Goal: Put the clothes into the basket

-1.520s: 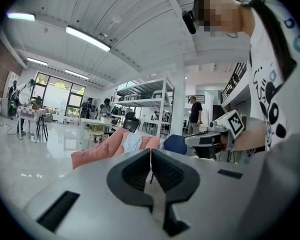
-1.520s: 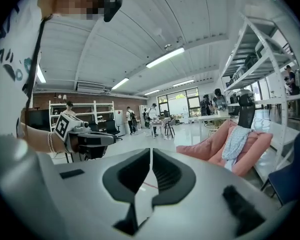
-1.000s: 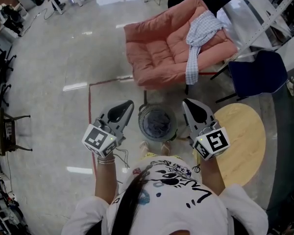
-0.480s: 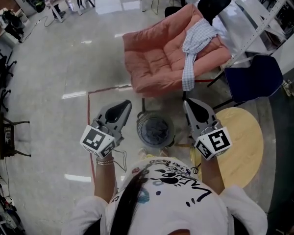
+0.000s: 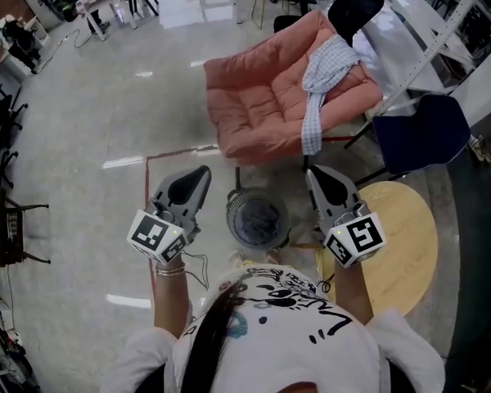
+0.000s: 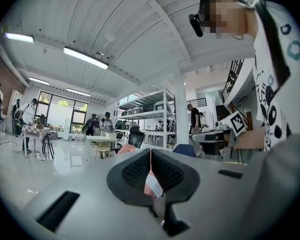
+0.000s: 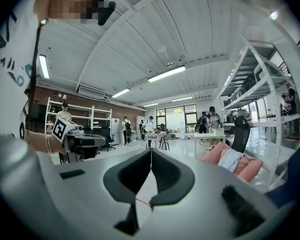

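Left tongs (image 5: 204, 171) have drifted left — like right tongs (image 5: 311, 171), closed empty — above grey floor (image 5: 82, 121).

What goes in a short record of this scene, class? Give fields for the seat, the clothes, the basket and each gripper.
seat: pink cushioned chair
clothes on seat: checked shirt draped over it; dark cloth at its top
basket: on the floor before the chair, grey cloth inside
left gripper: shut, empty
right gripper: shut, empty

A shirt (image 5: 323, 64) on the chair (image 5: 254, 105); basket (image 5: 231, 211) before it.
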Motion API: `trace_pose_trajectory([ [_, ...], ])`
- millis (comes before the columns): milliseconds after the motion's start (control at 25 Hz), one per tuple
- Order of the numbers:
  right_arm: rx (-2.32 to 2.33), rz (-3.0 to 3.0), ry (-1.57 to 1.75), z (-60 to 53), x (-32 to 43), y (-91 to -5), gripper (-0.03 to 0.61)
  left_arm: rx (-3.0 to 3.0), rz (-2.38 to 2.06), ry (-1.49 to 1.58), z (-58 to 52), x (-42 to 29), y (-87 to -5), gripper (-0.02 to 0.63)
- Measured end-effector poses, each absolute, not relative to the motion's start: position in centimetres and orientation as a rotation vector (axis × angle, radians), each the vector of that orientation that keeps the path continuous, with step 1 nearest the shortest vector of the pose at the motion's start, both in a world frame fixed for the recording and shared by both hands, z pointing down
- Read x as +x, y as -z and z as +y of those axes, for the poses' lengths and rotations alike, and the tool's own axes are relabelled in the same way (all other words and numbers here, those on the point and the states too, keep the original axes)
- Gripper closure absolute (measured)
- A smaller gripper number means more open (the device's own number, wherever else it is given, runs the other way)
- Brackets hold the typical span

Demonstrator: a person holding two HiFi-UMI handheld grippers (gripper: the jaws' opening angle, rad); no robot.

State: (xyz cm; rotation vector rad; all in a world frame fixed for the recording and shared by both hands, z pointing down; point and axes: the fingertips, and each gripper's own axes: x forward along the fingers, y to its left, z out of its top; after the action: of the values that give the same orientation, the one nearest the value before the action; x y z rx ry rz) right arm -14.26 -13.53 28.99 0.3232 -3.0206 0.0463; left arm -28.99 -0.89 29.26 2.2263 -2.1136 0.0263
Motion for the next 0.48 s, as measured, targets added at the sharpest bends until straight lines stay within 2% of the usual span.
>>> trace_pose_trajectory([
  [480, 0.345, -2.992, 0.016, -14.6, -12.6, -28.7, 0.551, 2.161, -2.198, -0.078, 0.8, -31.0, -28.5, 0.595],
])
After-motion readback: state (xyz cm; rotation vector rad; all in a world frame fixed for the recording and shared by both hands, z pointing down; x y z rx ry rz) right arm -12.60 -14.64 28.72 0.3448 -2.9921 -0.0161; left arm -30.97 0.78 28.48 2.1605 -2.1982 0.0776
